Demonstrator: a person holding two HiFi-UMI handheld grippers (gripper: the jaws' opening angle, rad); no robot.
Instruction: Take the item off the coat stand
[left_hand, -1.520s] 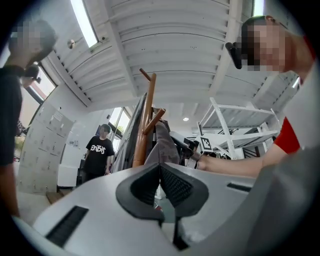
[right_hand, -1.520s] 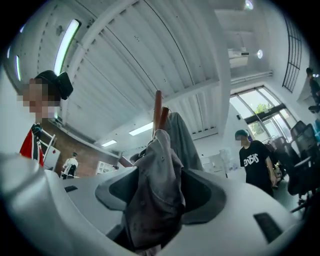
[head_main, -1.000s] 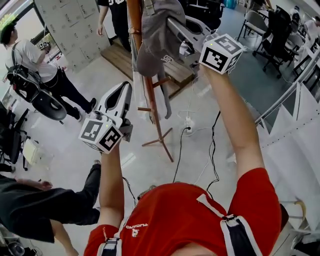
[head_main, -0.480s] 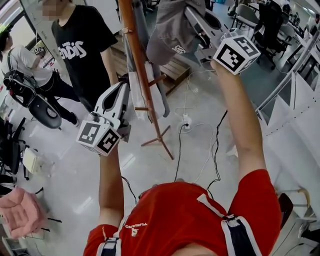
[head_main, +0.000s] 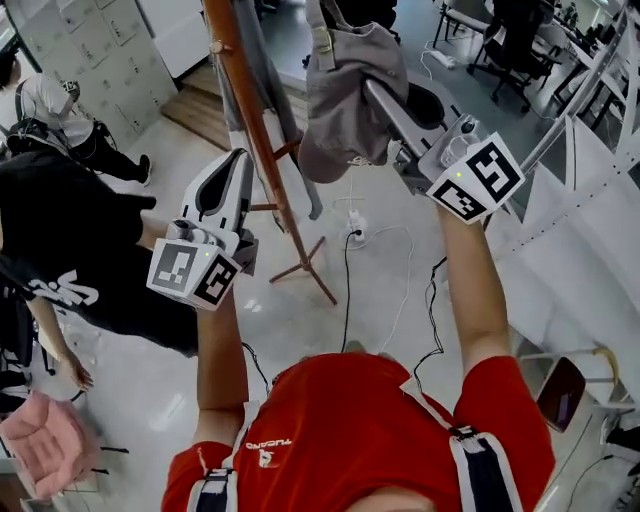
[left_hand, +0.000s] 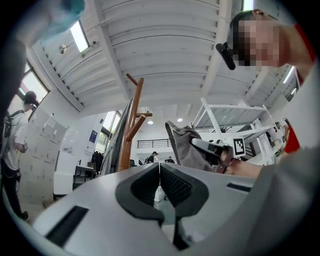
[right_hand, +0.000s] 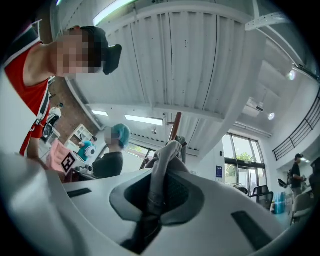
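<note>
The wooden coat stand (head_main: 250, 120) rises at the upper left of the head view, with a long grey item (head_main: 300, 160) hanging along its pole. A grey cap (head_main: 345, 100) hangs to the right of the pole, apart from it. My right gripper (head_main: 378, 92) is shut on the cap's fabric, and the right gripper view shows grey cloth (right_hand: 159, 175) pinched between the pads. The left gripper view shows the cap (left_hand: 187, 147) clear of the stand's pegs (left_hand: 134, 120). My left gripper (head_main: 235, 160) is held left of the pole, shut, with nothing in it.
A person in a black shirt (head_main: 70, 250) stands close at the left. A power strip and cables (head_main: 355, 225) lie on the floor by the stand's feet (head_main: 305, 270). A white truss frame (head_main: 590, 190) runs along the right. A pink cushion (head_main: 40, 440) sits at the lower left.
The right gripper has carried the cap to the right, widening the gap to the pole. The left gripper has barely shifted. The person in black has come closer at the left.
</note>
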